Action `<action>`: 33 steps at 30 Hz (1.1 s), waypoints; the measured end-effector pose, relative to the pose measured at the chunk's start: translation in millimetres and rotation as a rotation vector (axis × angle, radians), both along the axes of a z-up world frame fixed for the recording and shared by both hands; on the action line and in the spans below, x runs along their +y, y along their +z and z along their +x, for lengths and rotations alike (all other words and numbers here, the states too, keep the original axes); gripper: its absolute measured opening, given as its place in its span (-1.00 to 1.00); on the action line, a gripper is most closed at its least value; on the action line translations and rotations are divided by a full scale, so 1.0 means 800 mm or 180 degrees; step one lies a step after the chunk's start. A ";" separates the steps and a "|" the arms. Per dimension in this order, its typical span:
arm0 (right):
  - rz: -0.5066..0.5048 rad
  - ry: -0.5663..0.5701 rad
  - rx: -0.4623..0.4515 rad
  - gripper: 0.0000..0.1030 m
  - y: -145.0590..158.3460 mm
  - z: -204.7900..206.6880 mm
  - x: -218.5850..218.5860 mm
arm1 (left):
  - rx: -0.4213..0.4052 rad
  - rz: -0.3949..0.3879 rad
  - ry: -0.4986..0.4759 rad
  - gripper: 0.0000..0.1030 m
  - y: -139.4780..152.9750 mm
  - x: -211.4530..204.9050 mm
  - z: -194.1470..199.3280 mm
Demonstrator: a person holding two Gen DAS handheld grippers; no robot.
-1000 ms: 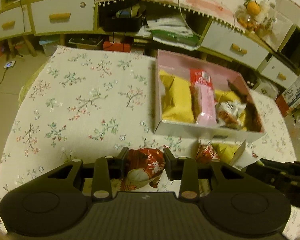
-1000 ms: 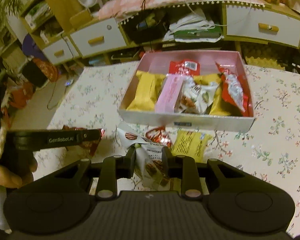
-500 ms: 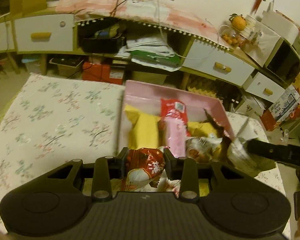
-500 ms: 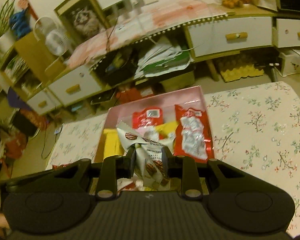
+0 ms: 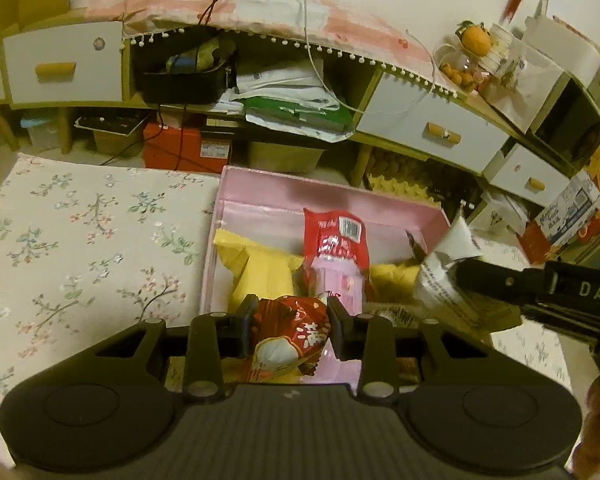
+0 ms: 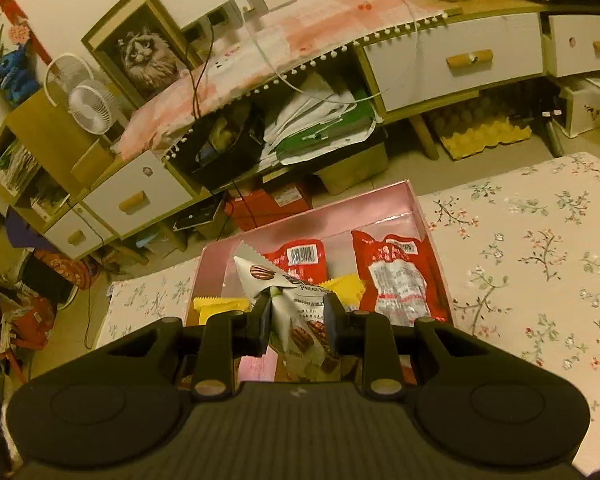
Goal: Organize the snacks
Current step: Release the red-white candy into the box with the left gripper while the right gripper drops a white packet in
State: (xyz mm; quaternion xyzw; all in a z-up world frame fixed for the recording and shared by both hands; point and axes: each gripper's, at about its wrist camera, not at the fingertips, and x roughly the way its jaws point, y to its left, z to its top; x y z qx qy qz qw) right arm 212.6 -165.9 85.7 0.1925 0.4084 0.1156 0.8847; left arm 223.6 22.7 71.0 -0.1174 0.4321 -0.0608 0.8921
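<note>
- Left wrist view: left claw (image 5: pixel 292 322) pinches a red snack packet (image 5: pixel 290 340) right over the near edge of the pink box (image 5: pixel 260 188), I'd guess so it can drop straight in. The box on the floral table (image 5: pixel 80 248) is already crowded: yellow packets (image 5: pixel 260 272), a red sausage pack (image 5: pixel 336 240).
- Right wrist view: right claw (image 6: pixel 296 312) is clamped on a white pecan packet (image 6: pixel 296 304) above the same box, beside another red sausage pack (image 6: pixel 400 276). Free room looks tight.

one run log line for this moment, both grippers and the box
left gripper: shut on red snack packet | right gripper: shut on white nut packet | both over pink box | box: part filled
</note>
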 end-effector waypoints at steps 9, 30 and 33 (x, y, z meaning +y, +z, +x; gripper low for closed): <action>0.0351 -0.0136 0.0030 -0.45 -0.012 0.012 -0.011 | -0.0176 -0.0092 0.0115 0.07 0.010 0.004 0.012; -0.0280 0.0397 0.0028 -0.37 0.036 -0.050 0.007 | -0.0035 -0.0105 0.0091 0.07 0.044 0.032 -0.057; -0.0260 0.0468 0.0071 -0.32 0.040 -0.065 0.000 | 0.0040 -0.0045 0.0040 0.07 0.045 0.031 -0.073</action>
